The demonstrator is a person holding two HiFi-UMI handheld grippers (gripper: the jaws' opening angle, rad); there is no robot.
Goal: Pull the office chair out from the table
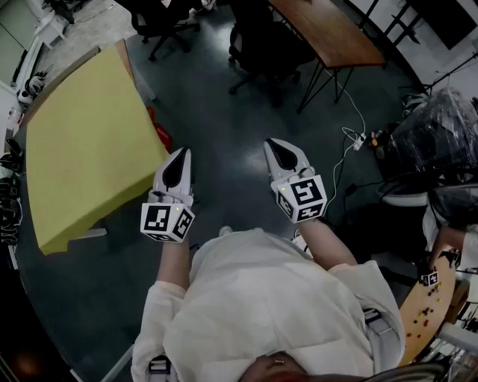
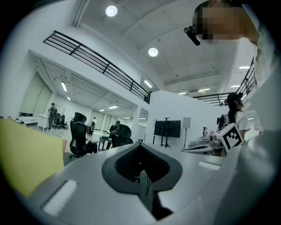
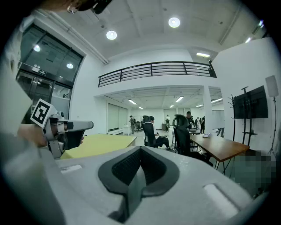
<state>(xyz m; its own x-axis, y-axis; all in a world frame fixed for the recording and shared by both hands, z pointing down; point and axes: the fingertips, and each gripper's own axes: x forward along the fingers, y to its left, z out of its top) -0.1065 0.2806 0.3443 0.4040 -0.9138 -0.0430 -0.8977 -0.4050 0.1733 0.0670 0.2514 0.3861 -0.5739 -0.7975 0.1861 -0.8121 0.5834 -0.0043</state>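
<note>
A black office chair (image 1: 261, 52) stands ahead of me, tucked against a brown wooden table (image 1: 328, 30). In the right gripper view the same chair (image 3: 182, 138) shows its tall back beside that table (image 3: 219, 147). My left gripper (image 1: 179, 158) and right gripper (image 1: 278, 148) are held side by side in front of my body, well short of the chair and touching nothing. Both are shut with nothing between the jaws, as the left gripper (image 2: 141, 146) and right gripper (image 3: 140, 150) show in their own views.
A large yellow table (image 1: 89, 142) lies close on my left. A second black chair (image 1: 160, 22) stands farther back. A power strip and white cable (image 1: 357, 138) lie on the dark floor to the right, beside plastic-covered equipment (image 1: 437, 134). People sit at desks (image 2: 118, 134) in the distance.
</note>
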